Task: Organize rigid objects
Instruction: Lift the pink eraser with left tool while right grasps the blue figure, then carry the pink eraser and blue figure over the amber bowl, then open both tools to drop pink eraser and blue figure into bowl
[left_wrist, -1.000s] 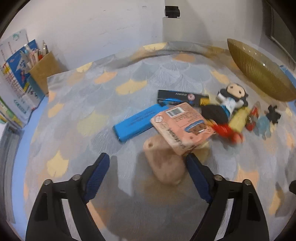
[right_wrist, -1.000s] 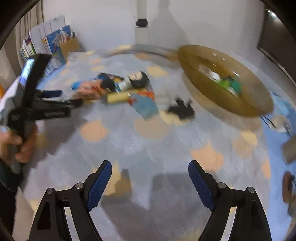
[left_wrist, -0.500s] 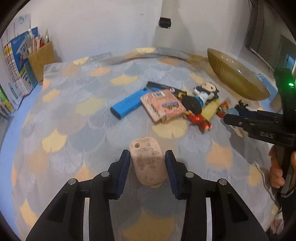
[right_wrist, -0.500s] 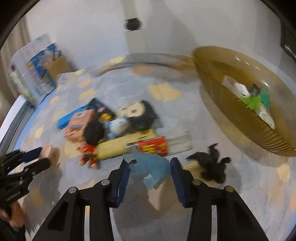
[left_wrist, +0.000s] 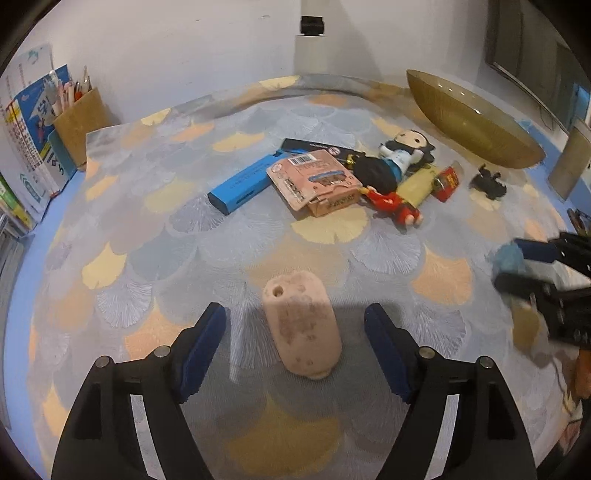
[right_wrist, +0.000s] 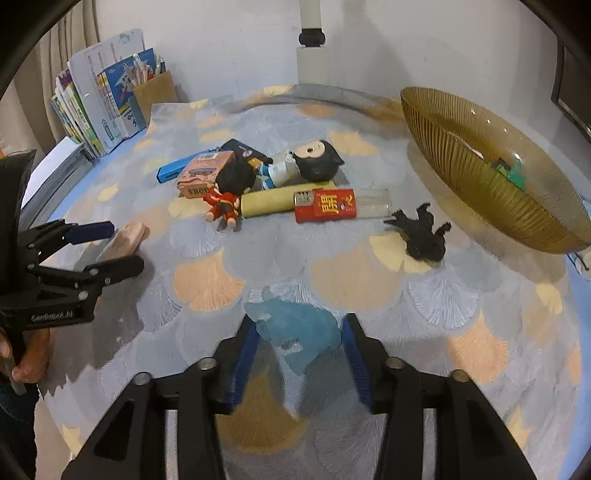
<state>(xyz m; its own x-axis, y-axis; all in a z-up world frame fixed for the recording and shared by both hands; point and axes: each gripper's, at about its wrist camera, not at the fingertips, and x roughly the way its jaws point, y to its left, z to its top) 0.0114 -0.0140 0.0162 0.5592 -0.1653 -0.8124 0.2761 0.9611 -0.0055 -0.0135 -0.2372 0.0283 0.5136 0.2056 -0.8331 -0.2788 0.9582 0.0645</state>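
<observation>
Pink, speckled stone-like block (left_wrist: 301, 325) lies on the worktop (left_wrist: 147, 236) between the left tongs (left_wrist: 295, 343), blue pads well clear of it on both sides, jaws opening. Right tongs (right_wrist: 300, 354) hover low over the patterned cloth with a translucent blue figure (right_wrist: 295, 325) between the pads; jaws opening, pads just beside it, contact cannot be told. In the left wrist view the right tongs sit blurred at the right edge. Toward the back of the worktop, a cluster: blue flat case (left_wrist: 242, 184), black flat box (left_wrist: 314, 147) behind it, pink carton (left_wrist: 314, 181) resting partly on both, black-haired doll (left_wrist: 404, 149), small red figure (left_wrist: 393, 205), yellow tube (right_wrist: 284, 201), red packet (right_wrist: 325, 205) touching the tube's end, clear piece (right_wrist: 373, 202) beside that. Black toy animal (right_wrist: 421, 236) lies apart, near the amber ribbed bowl (right_wrist: 461, 173); bowl holds some green and white bits, too small to tell. Books (right_wrist: 92, 110) and a brown pen holder (right_wrist: 155, 92) stand at the far left corner. A hand (right_wrist: 27, 354) grips the left tool's handle.
</observation>
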